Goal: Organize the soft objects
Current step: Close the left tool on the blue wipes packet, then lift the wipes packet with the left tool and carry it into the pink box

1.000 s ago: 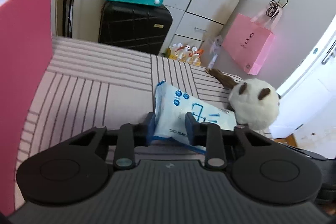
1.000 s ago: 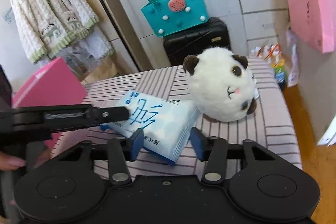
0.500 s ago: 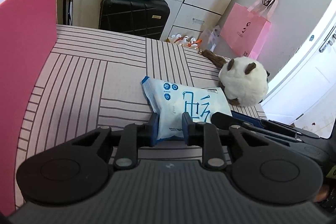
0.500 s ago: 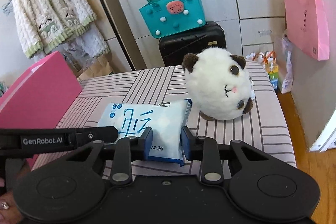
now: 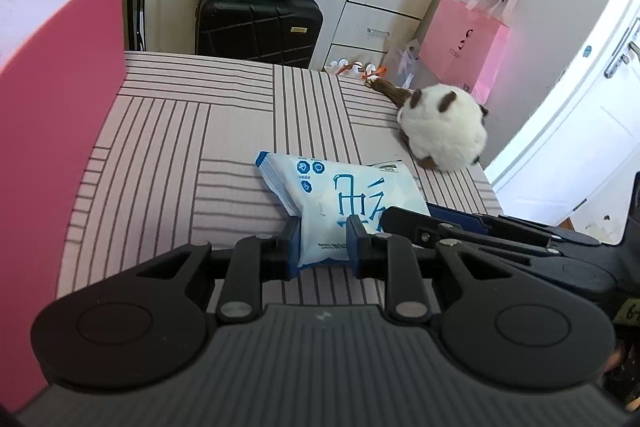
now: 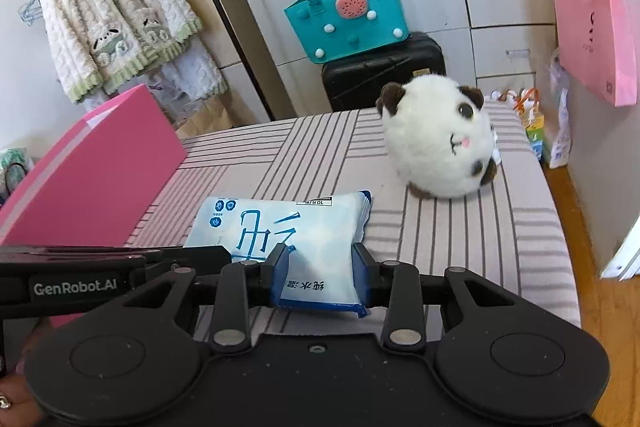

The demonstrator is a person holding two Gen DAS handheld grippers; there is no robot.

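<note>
**Both grippers on the wipes pack; pink box waiting**

You have the soft wipes pack [image 5: 340, 199] pinched from two sides. Your left gripper [image 5: 323, 241] is clamped on its near edge, blue pads pressed into the wrapper. Your right gripper [image 6: 320, 273] is closed on the pack's other near corner; in the right wrist view the film bulges between the pads. The pack lies on the striped surface [image 5: 180, 147], near the front edge, apparently still resting on it.

Step in hand, as I read it: securing the pack before carrying it off. Next move likely calls for one gripper letting go so the other can lift; with both pulling, the film could stretch or slip. The contents are squashy, so keep the squeeze firm.

The plush panda [image 6: 438, 137] sits beyond the pack, near the far right corner, apart from it, untouched.

Containers:
- Pink box [image 5: 52, 131] stands at the left, just beside the striped surface. Only its outer wall and a pale inner face show; contents cannot be told.
- Teal tote [image 6: 346, 19] sits on the black suitcase [image 6: 384, 71] behind. Its inside is hidden.
</note>
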